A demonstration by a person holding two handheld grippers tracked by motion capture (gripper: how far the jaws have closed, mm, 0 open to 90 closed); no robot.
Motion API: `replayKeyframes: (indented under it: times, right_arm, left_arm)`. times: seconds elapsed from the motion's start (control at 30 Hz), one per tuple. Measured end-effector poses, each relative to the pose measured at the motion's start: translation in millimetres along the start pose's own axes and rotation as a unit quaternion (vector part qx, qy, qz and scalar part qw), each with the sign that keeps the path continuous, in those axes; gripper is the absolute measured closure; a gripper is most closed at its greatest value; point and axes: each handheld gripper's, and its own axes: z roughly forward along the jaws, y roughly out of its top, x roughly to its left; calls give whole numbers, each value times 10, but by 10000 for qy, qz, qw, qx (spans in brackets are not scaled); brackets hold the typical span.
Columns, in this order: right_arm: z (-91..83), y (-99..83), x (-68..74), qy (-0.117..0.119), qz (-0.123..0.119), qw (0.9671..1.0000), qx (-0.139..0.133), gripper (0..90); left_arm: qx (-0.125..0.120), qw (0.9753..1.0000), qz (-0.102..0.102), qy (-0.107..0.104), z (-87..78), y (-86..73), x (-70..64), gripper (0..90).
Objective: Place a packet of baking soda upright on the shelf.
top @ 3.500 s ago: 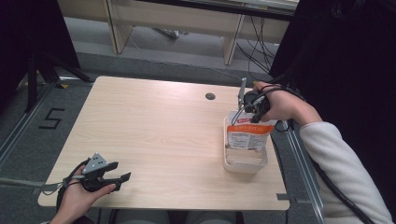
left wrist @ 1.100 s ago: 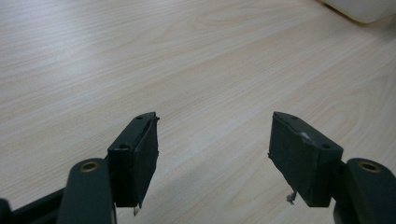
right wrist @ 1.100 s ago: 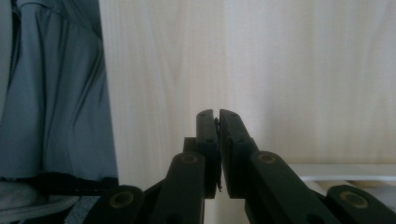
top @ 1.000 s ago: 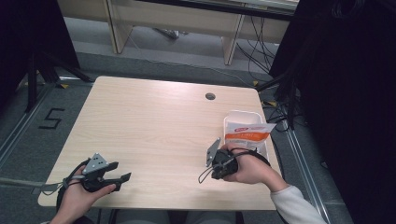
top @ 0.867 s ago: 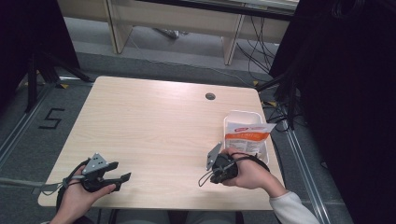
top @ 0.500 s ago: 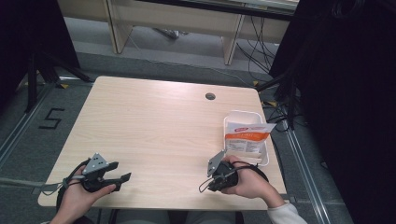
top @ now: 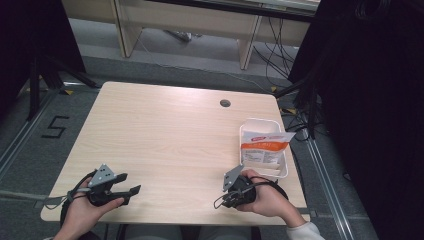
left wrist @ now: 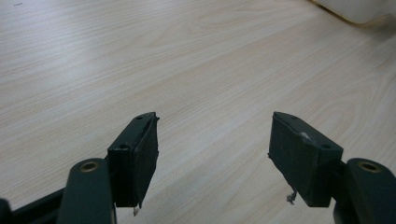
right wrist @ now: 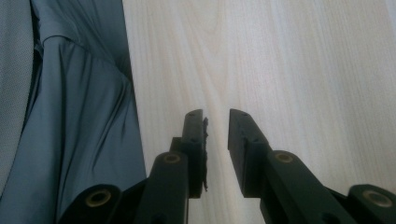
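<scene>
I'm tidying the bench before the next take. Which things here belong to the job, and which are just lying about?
Belongs to the job, apparently:
orange-and-white packet, lying in the white tray
left gripper, open
right gripper, narrowly open, empty

Lying about:
cables on the floor

Each hand carries a black two-jaw gripper. The left gripper (top: 134, 190) and right gripper (top: 218, 202) each bear a grey three-cornered plate (top: 104, 175) on top, marked with small dark dots, and a dark cable (top: 62, 212) loops behind the left hand (top: 82, 210). The jaws are flat black blocks on black arms; brass-coloured pivot screws (left wrist: 89, 166) sit at the arm joints. Pad edges are frayed, with loose threads (left wrist: 292, 198). The right wrist shows a pale sleeve (top: 302, 232). Blue-grey clothing (right wrist: 79, 121) hangs in folds.
</scene>
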Motion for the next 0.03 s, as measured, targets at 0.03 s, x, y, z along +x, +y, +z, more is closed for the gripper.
replayKeyframes:
  times: [0.03]
  right_arm:
    - [4,-5,3,-29,36,10000,19,762]
  left_arm:
    - [-22,10000,41,19,2,1,1,322]
